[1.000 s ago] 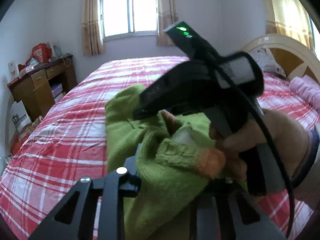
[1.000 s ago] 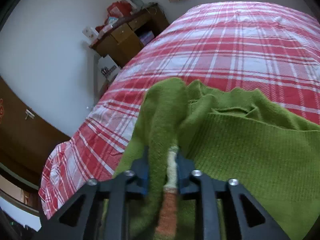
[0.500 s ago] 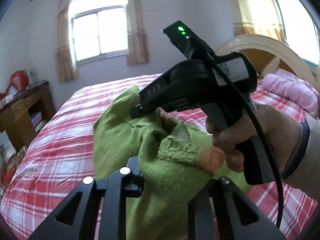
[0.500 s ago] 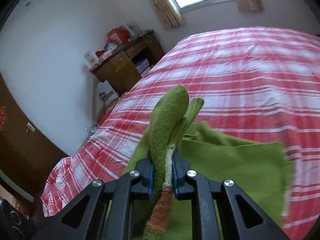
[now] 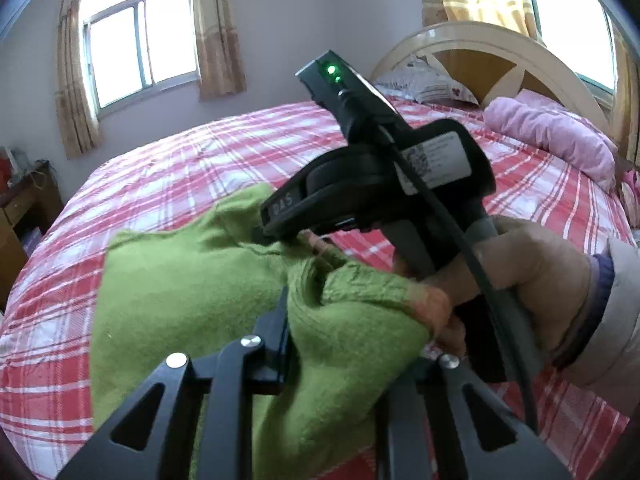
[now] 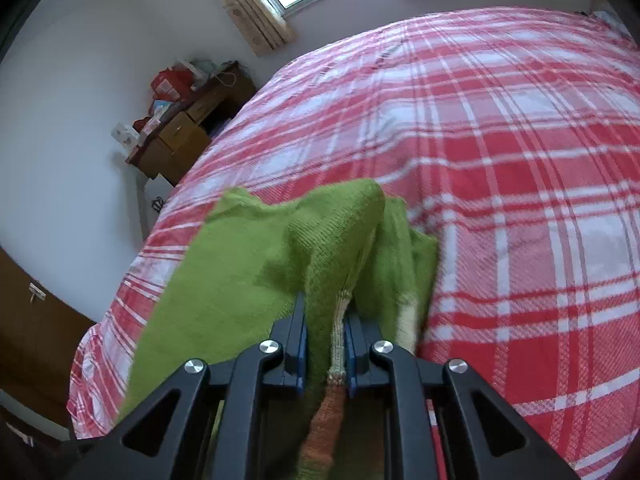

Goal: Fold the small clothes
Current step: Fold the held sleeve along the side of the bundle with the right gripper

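Note:
A green knit sweater (image 5: 192, 296) with an orange cuff (image 5: 432, 304) hangs bunched over the red plaid bed (image 5: 168, 168). My left gripper (image 5: 344, 344) is shut on a thick fold of it near the cuff; cloth hides the right finger. Just beyond, a hand (image 5: 532, 276) holds my right gripper (image 5: 264, 236), whose tip bites the sweater's upper edge. In the right wrist view the right gripper (image 6: 326, 344) is shut with its blue pads (image 6: 301, 340) on a white and orange ribbed edge (image 6: 326, 412) of the sweater (image 6: 248, 264), which drapes away to the left.
A cream and wood headboard (image 5: 480, 52), a patterned pillow (image 5: 424, 84) and a rolled pink quilt (image 5: 552, 132) lie at the bed's far right. A cluttered wooden desk (image 6: 180, 136) stands by the wall left of the bed. The plaid sheet (image 6: 500, 160) stretches wide to the right.
Both grippers have swung sideways across the bed with the sweater held. The headboard and pink quilt have come into the left view. The sweater's body has opened out and now trails left.

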Tool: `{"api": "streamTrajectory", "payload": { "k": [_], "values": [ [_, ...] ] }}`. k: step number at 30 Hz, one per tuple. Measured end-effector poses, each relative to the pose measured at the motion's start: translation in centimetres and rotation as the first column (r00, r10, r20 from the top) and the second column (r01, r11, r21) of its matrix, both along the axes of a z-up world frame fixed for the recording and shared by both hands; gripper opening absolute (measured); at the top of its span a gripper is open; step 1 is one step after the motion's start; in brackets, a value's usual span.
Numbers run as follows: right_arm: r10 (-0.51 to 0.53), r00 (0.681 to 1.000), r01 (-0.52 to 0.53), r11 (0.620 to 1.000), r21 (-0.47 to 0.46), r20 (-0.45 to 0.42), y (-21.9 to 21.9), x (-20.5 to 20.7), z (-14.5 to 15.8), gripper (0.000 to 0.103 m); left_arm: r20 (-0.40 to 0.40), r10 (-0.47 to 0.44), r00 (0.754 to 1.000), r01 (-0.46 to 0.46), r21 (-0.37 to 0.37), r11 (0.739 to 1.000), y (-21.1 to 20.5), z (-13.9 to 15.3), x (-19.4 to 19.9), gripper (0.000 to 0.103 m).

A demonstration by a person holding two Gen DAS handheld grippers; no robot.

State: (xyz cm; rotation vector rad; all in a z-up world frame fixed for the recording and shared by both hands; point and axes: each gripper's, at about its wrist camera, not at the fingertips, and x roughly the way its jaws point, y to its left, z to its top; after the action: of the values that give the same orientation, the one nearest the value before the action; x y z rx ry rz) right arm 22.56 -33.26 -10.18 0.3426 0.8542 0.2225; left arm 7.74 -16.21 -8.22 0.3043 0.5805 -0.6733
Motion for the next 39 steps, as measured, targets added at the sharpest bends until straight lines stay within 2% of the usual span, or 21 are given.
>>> {"api": "streamTrajectory", "payload": {
  "k": [3,5,7,9,11,13,16,18,20,21,23,26,27,30,32,33,35,36,39],
  "values": [
    [-0.019,1.000,0.018,0.999,0.043,0.000,-0.7,-0.4,-0.5,0.014,-0.003,-0.023,1.000,0.023,0.028,0.999,0.0,-0.2,-0.5,0.021],
    [-0.030,1.000,0.030,0.996,0.089,-0.001,-1.4,-0.9,-0.8,0.017,-0.020,-0.043,0.999,0.044,0.028,0.999,0.8,0.0,-1.2,0.031],
    [-0.039,0.999,0.040,0.991,0.126,-0.008,-2.1,-2.0,-0.7,0.026,-0.031,-0.062,0.998,0.063,0.008,0.998,1.9,0.3,-2.3,0.053],
    [-0.071,0.997,0.071,0.991,0.110,-0.005,-2.6,-4.1,0.1,0.033,-0.020,-0.051,0.998,0.051,-0.015,0.999,4.1,0.6,-3.8,0.068],
    [-0.118,0.993,0.117,0.992,0.045,0.004,-2.8,-6.5,1.0,0.039,-0.018,-0.025,1.000,0.024,-0.034,0.999,5.9,0.5,-4.8,0.070],
    [-0.143,0.989,0.144,0.990,-0.011,0.025,-2.5,-9.0,2.1,0.039,-0.061,0.019,0.998,-0.023,-0.058,0.998,8.1,0.3,-5.2,0.070],
    [-0.128,0.990,0.127,0.992,0.013,0.057,-1.1,-12.1,3.9,0.044,-0.100,0.072,0.992,-0.083,-0.106,0.991,10.9,0.4,-5.6,0.070],
    [-0.108,0.990,0.105,0.994,0.030,0.096,0.2,-13.4,5.1,0.067,-0.107,0.107,0.988,-0.121,-0.132,0.984,12.1,0.9,-5.8,0.072],
    [-0.065,0.986,0.060,0.998,0.036,0.151,1.9,-14.5,6.1,0.075,-0.107,0.162,0.981,-0.176,-0.137,0.975,13.1,1.3,-5.8,0.083],
    [-0.034,0.985,0.029,0.999,0.031,0.167,2.8,-14.6,6.5,0.075,-0.105,0.192,0.976,-0.206,-0.136,0.969,13.6,1.5,-5.8,0.085],
    [0.004,0.985,-0.002,1.000,-0.011,0.172,4.7,-14.7,6.2,0.074,-0.111,0.228,0.967,-0.241,-0.129,0.962,14.1,1.4,-5.7,0.085],
    [0.038,0.992,-0.024,0.992,-0.120,0.118,7.6,-14.9,4.1,0.070,-0.132,0.287,0.949,-0.302,-0.114,0.946,15.1,1.1,-5.6,0.085],
    [0.041,0.994,-0.027,0.989,-0.145,0.097,8.2,-14.8,3.3,0.067,-0.139,0.301,0.943,-0.317,-0.109,0.942,15.6,1.0,-5.6,0.085],
    [-0.002,0.999,0.014,0.973,-0.231,0.054,8.8,-14.4,1.5,0.064,-0.143,0.332,0.932,-0.348,-0.102,0.932,16.3,1.0,-5.4,0.085],
    [-0.011,1.000,0.016,0.963,-0.271,0.019,9.0,-14.0,0.4,0.051,-0.142,0.346,0.927,-0.361,-0.104,0.927,16.8,1.1,-5.5,0.085],
    [-0.013,1.000,0.014,0.959,-0.283,0.005,9.0,-13.9,0.0,0.038,-0.144,0.351,0.925,-0.367,-0.105,0.924,16.9,1.1,-5.4,0.085],
    [-0.012,1.000,0.009,0.953,-0.302,-0.009,9.1,-13.9,-0.2,0.030,-0.153,0.363,0.919,-0.380,-0.102,0.919,17.2,1.1,-5.4,0.085],
    [-0.006,1.000,0.003,0.951,-0.310,-0.010,9.3,-14.1,-0.1,0.023,-0.162,0.369,0.915,-0.387,-0.099,0.917,17.4,1.0,-5.3,0.085],
    [-0.004,1.000,0.003,0.940,-0.342,-0.002,9.9,-14.5,0.3,0.014,-0.186,0.381,0.906,-0.403,-0.097,0.910,17.8,0.8,-5.1,0.085]
  ]
}}
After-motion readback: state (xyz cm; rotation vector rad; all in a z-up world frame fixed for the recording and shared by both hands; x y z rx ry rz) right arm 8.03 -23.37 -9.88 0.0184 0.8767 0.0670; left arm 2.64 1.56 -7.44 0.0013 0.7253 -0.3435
